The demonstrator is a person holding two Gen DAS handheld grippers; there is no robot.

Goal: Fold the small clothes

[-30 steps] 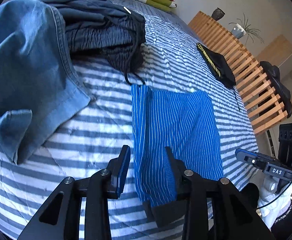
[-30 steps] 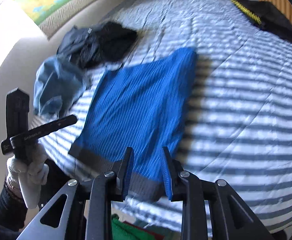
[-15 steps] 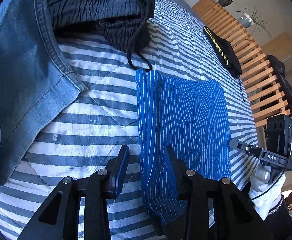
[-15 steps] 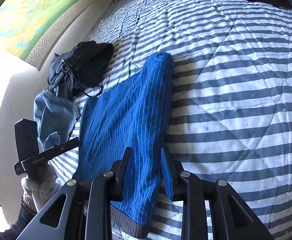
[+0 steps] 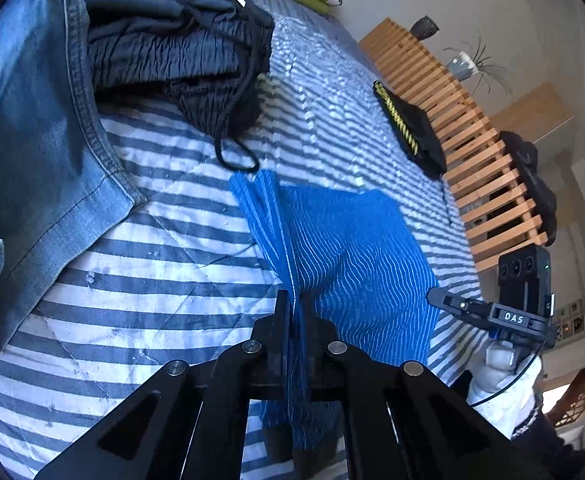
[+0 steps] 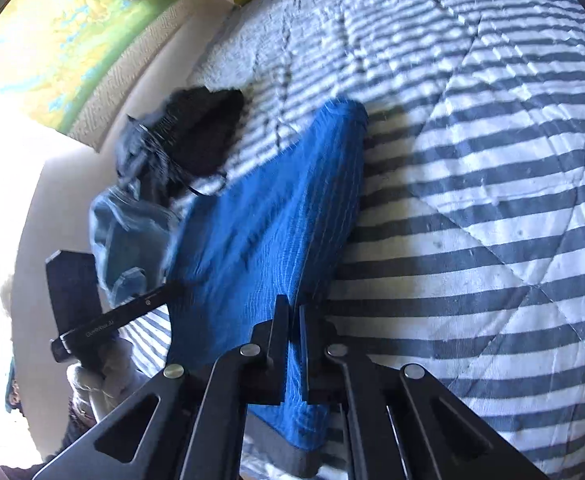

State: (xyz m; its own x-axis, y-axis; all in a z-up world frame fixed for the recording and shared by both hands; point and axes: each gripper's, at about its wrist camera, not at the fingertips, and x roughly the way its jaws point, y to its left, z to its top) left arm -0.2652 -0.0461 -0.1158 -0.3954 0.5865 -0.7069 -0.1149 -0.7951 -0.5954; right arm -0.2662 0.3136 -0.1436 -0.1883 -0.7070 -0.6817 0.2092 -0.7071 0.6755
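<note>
Change: both pairs of fingers, spread apart half a second ago, have closed onto the near end of the blue striped shorts (image 5: 348,248), and the cloth has bunched and lifted there.
Left gripper (image 5: 295,312): fingers clamped on the shorts' left near edge, fabric pinched between them and hanging below.
Right gripper (image 6: 294,316): fingers clamped on the shorts' right near edge, close to the dark waistband (image 6: 292,456).
Shorts' place: on the striped bed (image 6: 492,200), far end lying flat, near end raised by the two grips.
Why held so: a grip at each near corner likely lets the person carry the waistband end over toward the far hem for a fold across the middle.
Pose: both grippers low over the near edge of the bed, pointing away from the person, roughly parallel; a gloved hand (image 5: 500,372) carries the right one.
Other clothes: denim garment (image 5: 32,152) and dark drawstring shorts (image 5: 180,52) far left, apart from the blue pair; black folded item (image 5: 412,132) far right beside the wooden slats (image 5: 472,136).
Progress: fold only starting, by my judgement.
</note>
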